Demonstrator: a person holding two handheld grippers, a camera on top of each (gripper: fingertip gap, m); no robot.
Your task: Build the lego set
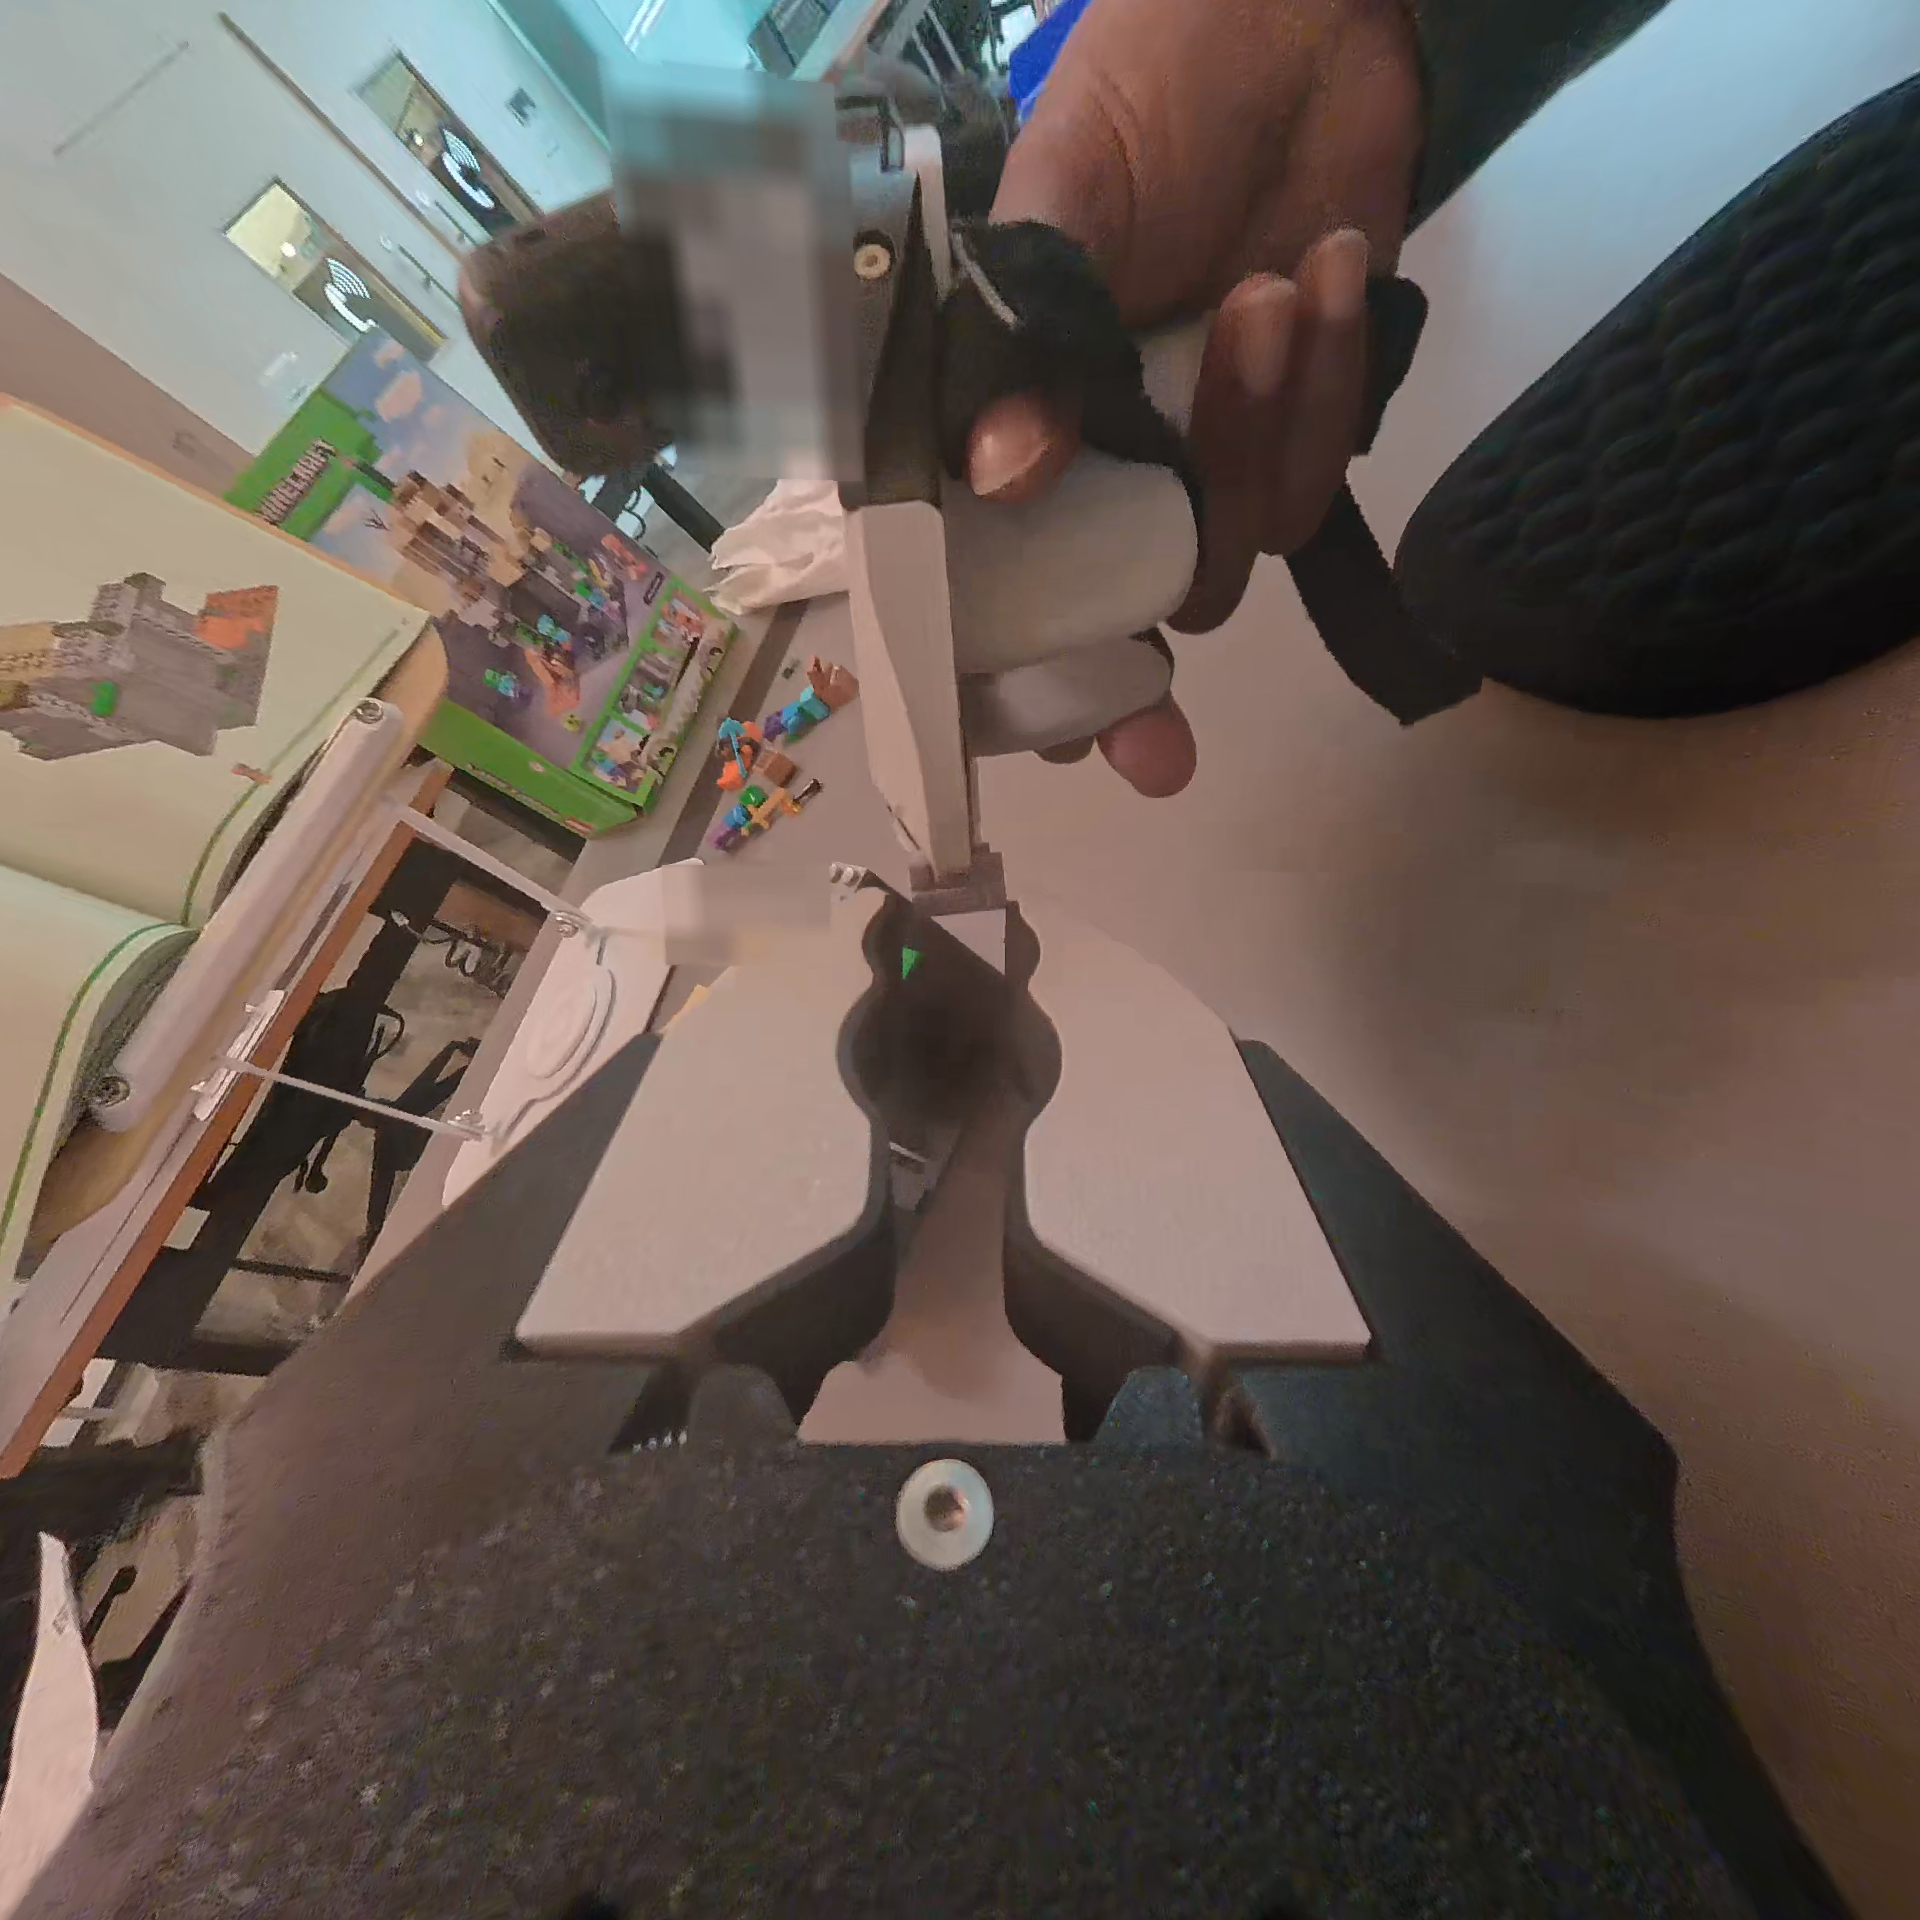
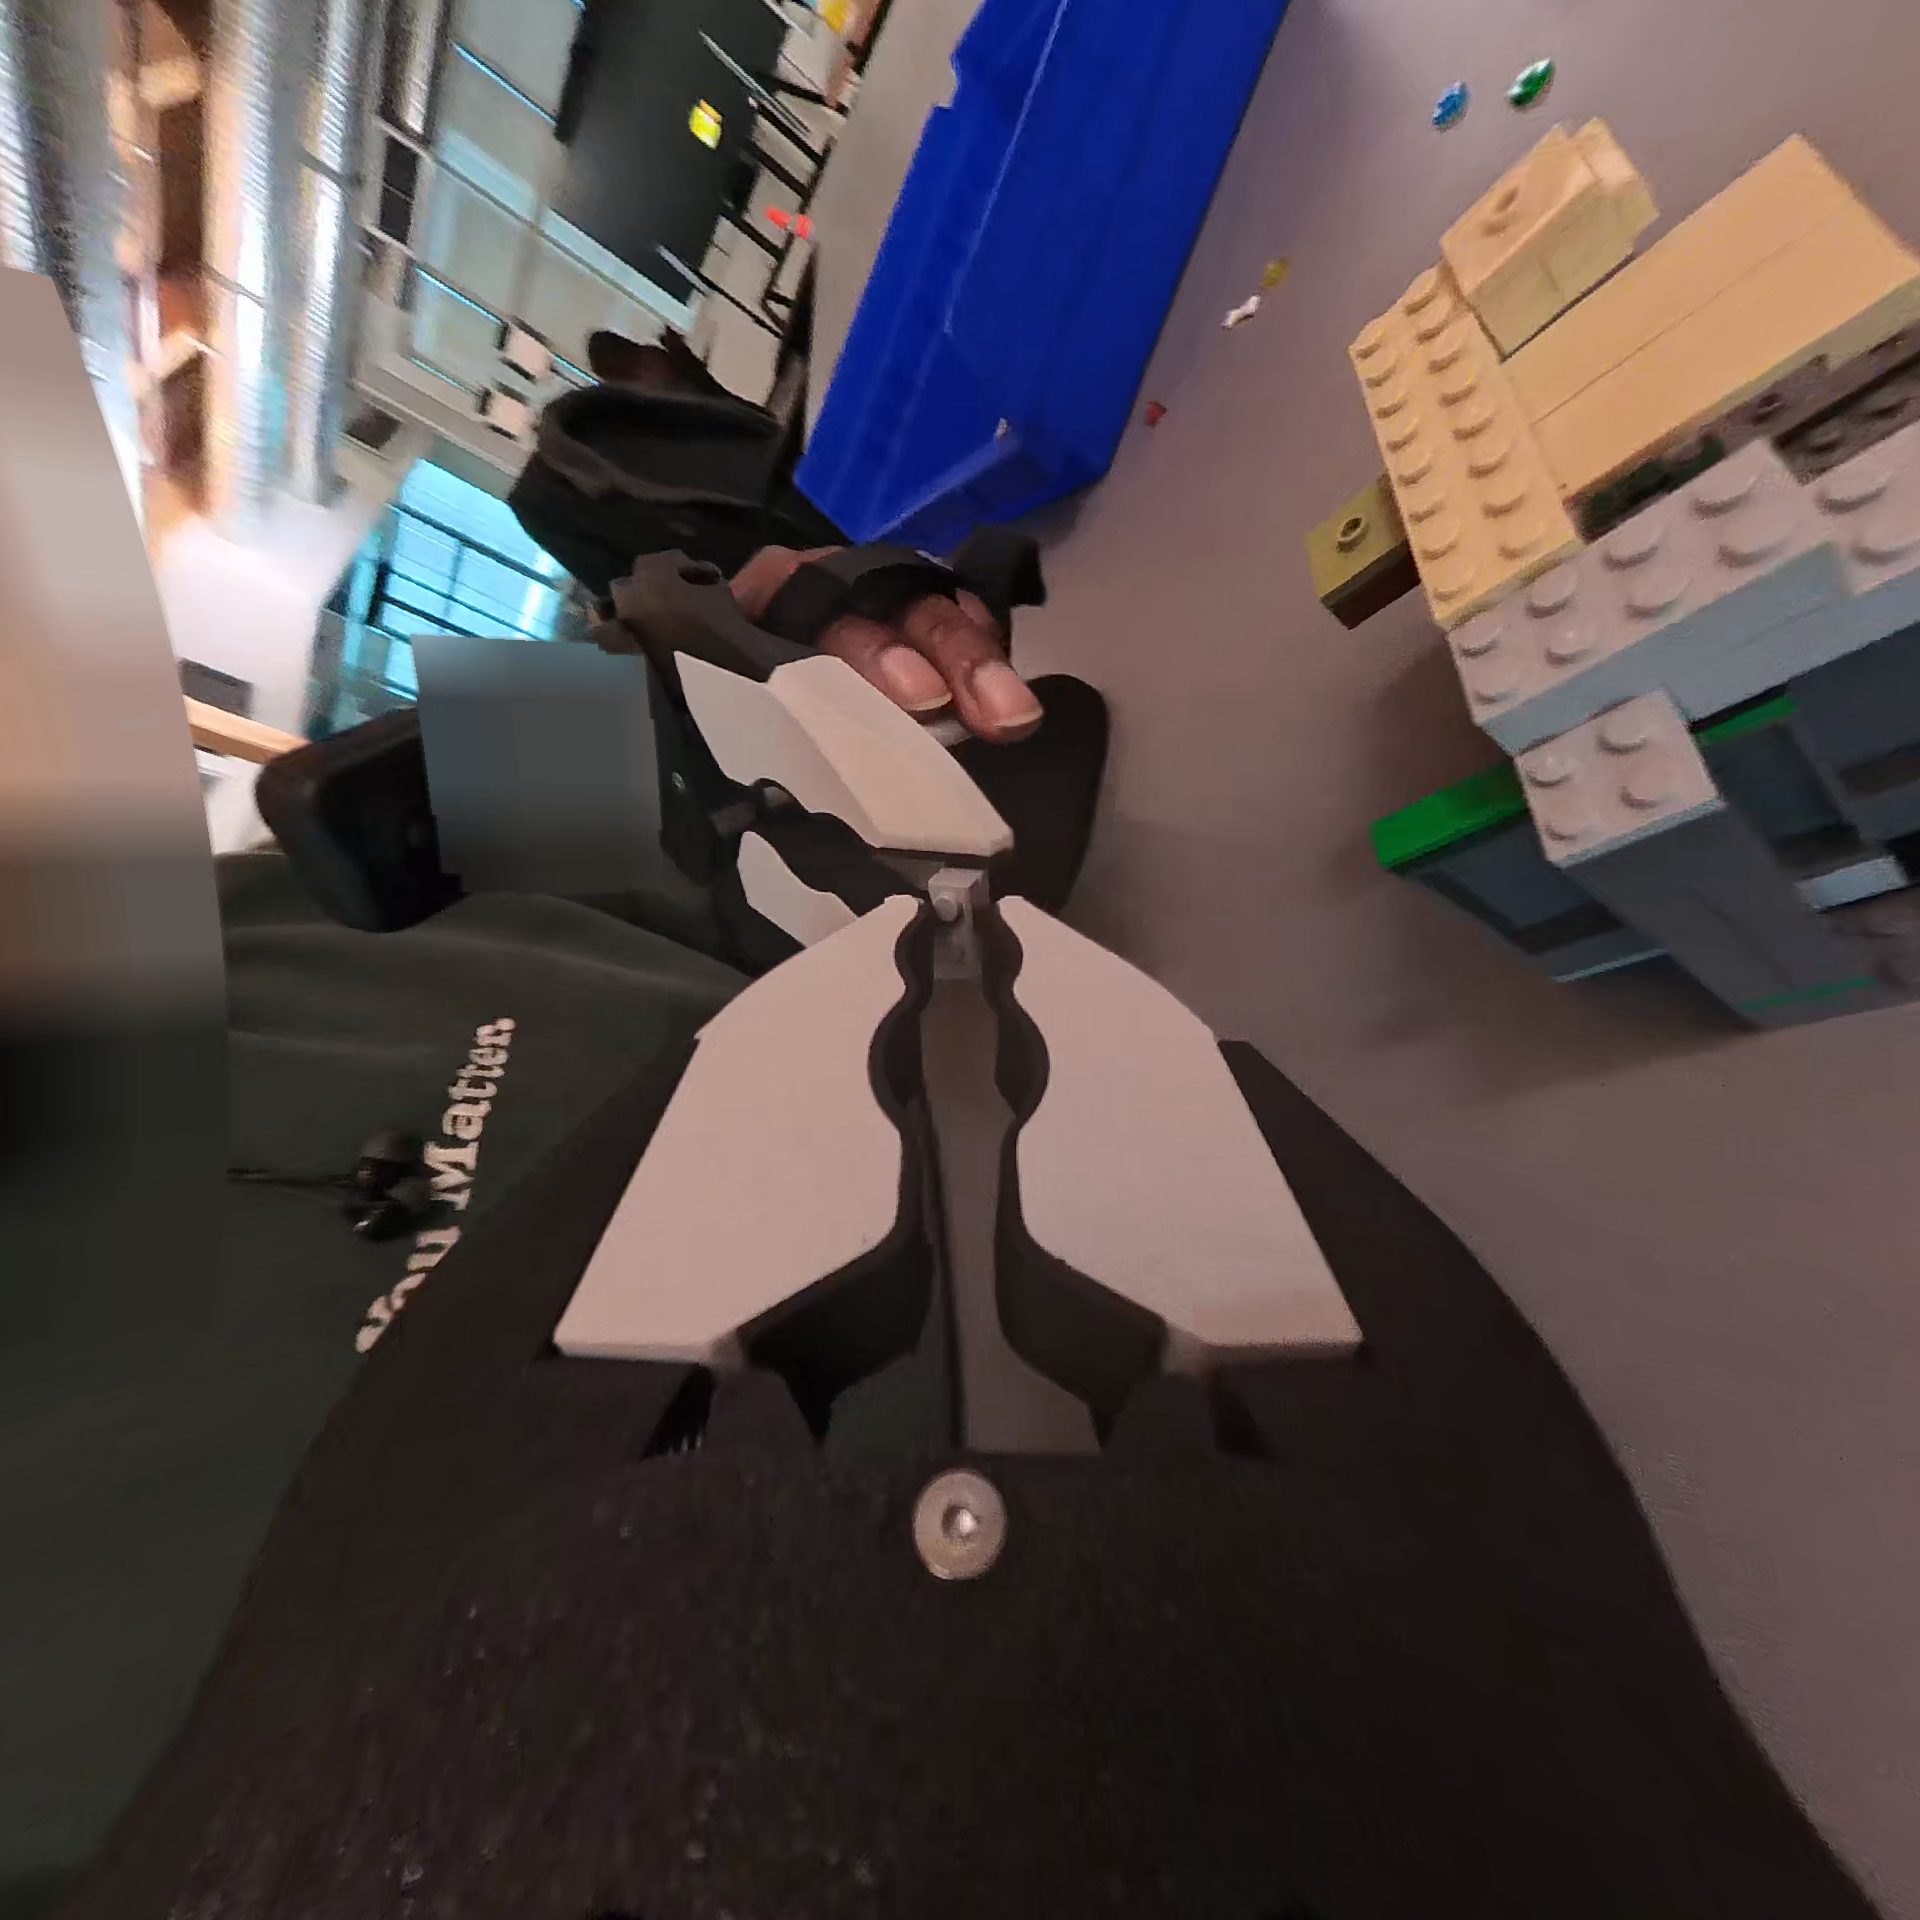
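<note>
Grey plastic fills the middle of the left wrist view: a small grey brick piece (image 1: 961, 891) sits at the tips of the left hand-held gripper (image 1: 954, 920), whose two fingers stand close together on either side of it, seemingly clamped on it, with a small green piece (image 1: 910, 961) showing just inside the gap. The right hand-held gripper (image 1: 940, 852) comes down from above, held in a person's hand (image 1: 1174, 343), and its tips meet the same grey piece from the top. To the left, on the grey tabletop (image 1: 1455, 1039), lies a cluster of small colourful toy figures (image 1: 774, 764), and beyond them a green-edged toy box (image 1: 520, 613). An open instruction booklet (image 1: 135, 665) sits at the far left, and a black mesh chair (image 1: 1704, 457) at the upper right.

In the right wrist view, the right hand-held gripper (image 2: 954, 920) is nearly closed, its fingers pressing a small grey studded brick (image 2: 953, 920) between the tips. The left hand-held gripper (image 2: 925, 852), held in a hand (image 2: 935, 644), reaches in from above and touches that same brick. On the tabletop (image 2: 1351, 1143) to the right stands a partly built brick model (image 2: 1662, 540) in tan, grey and green, well apart from the grippers. A blue bin (image 2: 1018, 260) lies behind, and a few loose small pieces (image 2: 1449, 104) are scattered near the top edge.
</note>
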